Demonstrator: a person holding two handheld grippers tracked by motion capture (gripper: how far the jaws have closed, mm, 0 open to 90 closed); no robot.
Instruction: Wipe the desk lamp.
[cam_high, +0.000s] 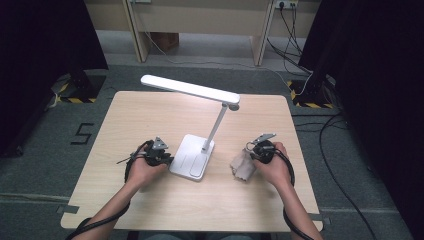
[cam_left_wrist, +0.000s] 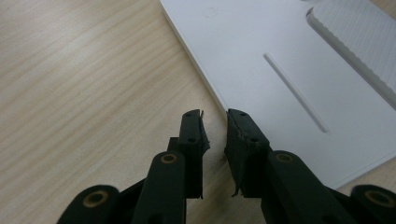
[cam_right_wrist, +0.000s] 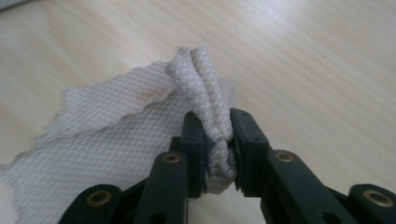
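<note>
**Here: cloth pinched at the right, lamp standing between the hands**

Centrally on the counter (cam_high: 150, 107) stands a white desk lamp (cam_high: 192, 157), its flat base between the two hands, its stem rising to a long light bar that reaches over the left half of the counter. It is the one obstacle between the grippers.

The right gripper (cam_right_wrist: 218, 140) holds a pale, waffle-textured cloth (cam_right_wrist: 116, 135): its fingers (cam_right_wrist: 245, 140) are clamped on a bunched fold that stands up between them, while the rest of the cloth spreads out onto the wood. In the high view the cloth (cam_high: 241, 166) lies just right of the lamp base, near the front of the counter.

The left gripper (cam_left_wrist: 215, 135) has its fingers (cam_left_wrist: 191, 137) a narrow gap apart with nothing between them. They point at the near corner of the lamp base (cam_left_wrist: 289, 70), one tip right at its edge; whether it touches cannot be told.

Bare wood lies open behind the lamp, toward both side edges, and along the front edge by the forearms.
</note>
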